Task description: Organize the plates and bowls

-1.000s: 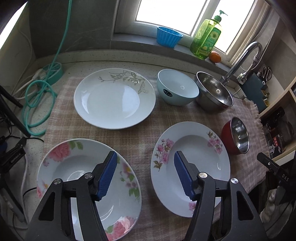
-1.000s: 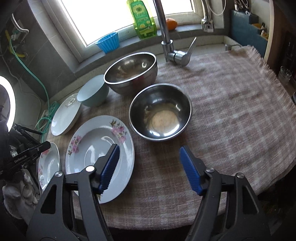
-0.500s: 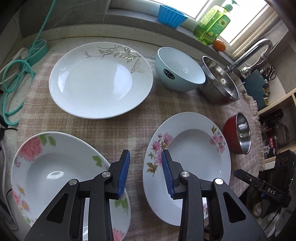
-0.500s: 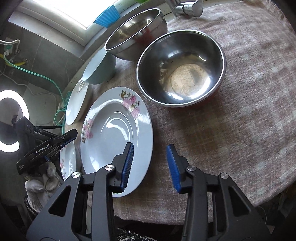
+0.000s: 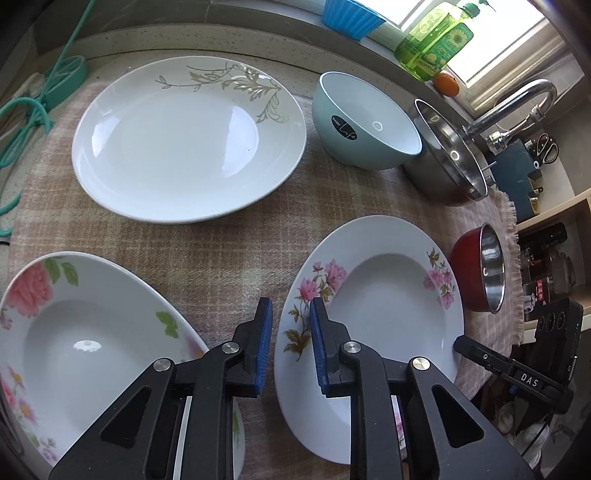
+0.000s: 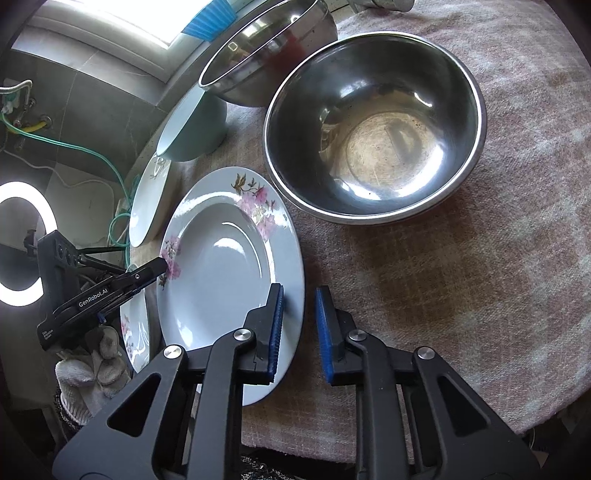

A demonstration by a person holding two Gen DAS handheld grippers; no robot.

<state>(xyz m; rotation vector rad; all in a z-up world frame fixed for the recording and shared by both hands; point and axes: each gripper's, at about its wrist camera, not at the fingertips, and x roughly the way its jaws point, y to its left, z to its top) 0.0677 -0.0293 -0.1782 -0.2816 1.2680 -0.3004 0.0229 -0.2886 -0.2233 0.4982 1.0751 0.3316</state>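
Note:
A white plate with small pink flowers (image 5: 388, 295) lies on the checked cloth, between both grippers; it also shows in the right wrist view (image 6: 225, 273). My left gripper (image 5: 290, 345) straddles its left rim, jaws a narrow gap apart, not closed on it. My right gripper (image 6: 298, 332) straddles its right rim the same way. A rose-patterned plate (image 5: 74, 343) lies at the left. A gold-leaf plate (image 5: 177, 140) lies behind. A pale blue bowl (image 5: 365, 122), a large steel bowl (image 5: 447, 151) and a red steel-lined bowl (image 5: 480, 273) stand to the right.
The red bowl's steel inside fills the right wrist view (image 6: 376, 125), close to the plate's edge. A faucet (image 5: 513, 103), green soap bottle (image 5: 432, 40), blue cup (image 5: 351, 14) and orange stand by the window. A green hose (image 5: 33, 107) lies at the left.
Both grippers have moved down and in toward the middle flowered plate and narrowed their jaws from wide open to a small gap at its opposite rims.

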